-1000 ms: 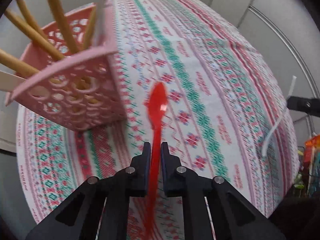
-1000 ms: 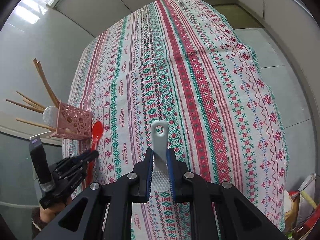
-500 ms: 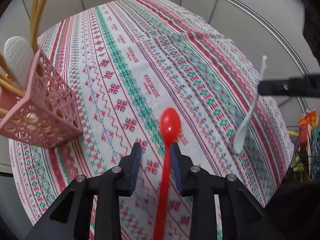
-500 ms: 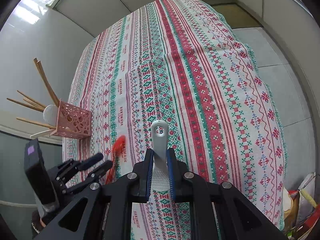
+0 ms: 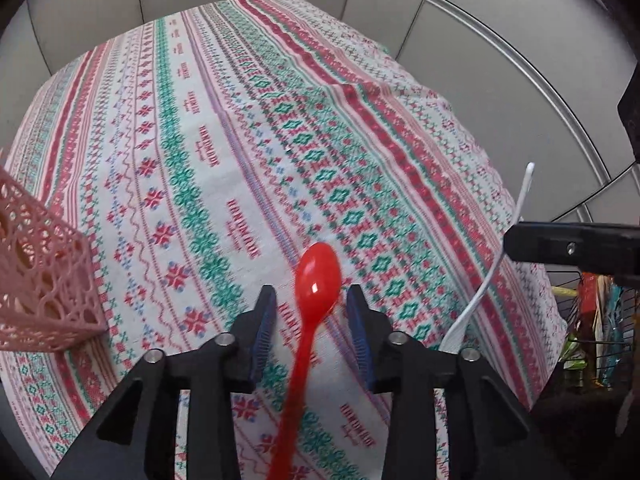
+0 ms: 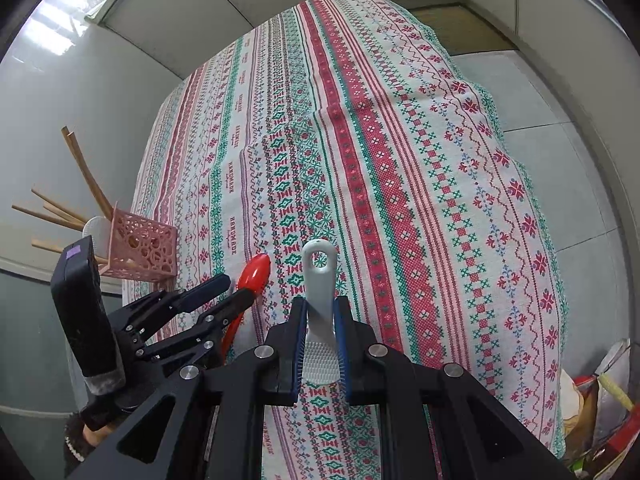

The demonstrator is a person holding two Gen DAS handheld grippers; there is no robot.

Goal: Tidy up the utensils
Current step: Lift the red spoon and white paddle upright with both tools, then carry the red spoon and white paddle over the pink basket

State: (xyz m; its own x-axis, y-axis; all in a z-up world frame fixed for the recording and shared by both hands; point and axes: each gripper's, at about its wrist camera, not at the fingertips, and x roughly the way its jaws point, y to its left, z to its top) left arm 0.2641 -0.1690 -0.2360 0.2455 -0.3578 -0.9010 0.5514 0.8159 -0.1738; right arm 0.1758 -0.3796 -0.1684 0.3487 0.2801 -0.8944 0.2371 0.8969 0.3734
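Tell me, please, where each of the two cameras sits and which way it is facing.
Left wrist: on the left gripper, looking along its open fingers over the red spoon and tablecloth; pink basket at left.
Right wrist: on the right gripper, shut on a white utensil, facing down the table.
Shared: the spoon, basket, and each shows the other gripper.
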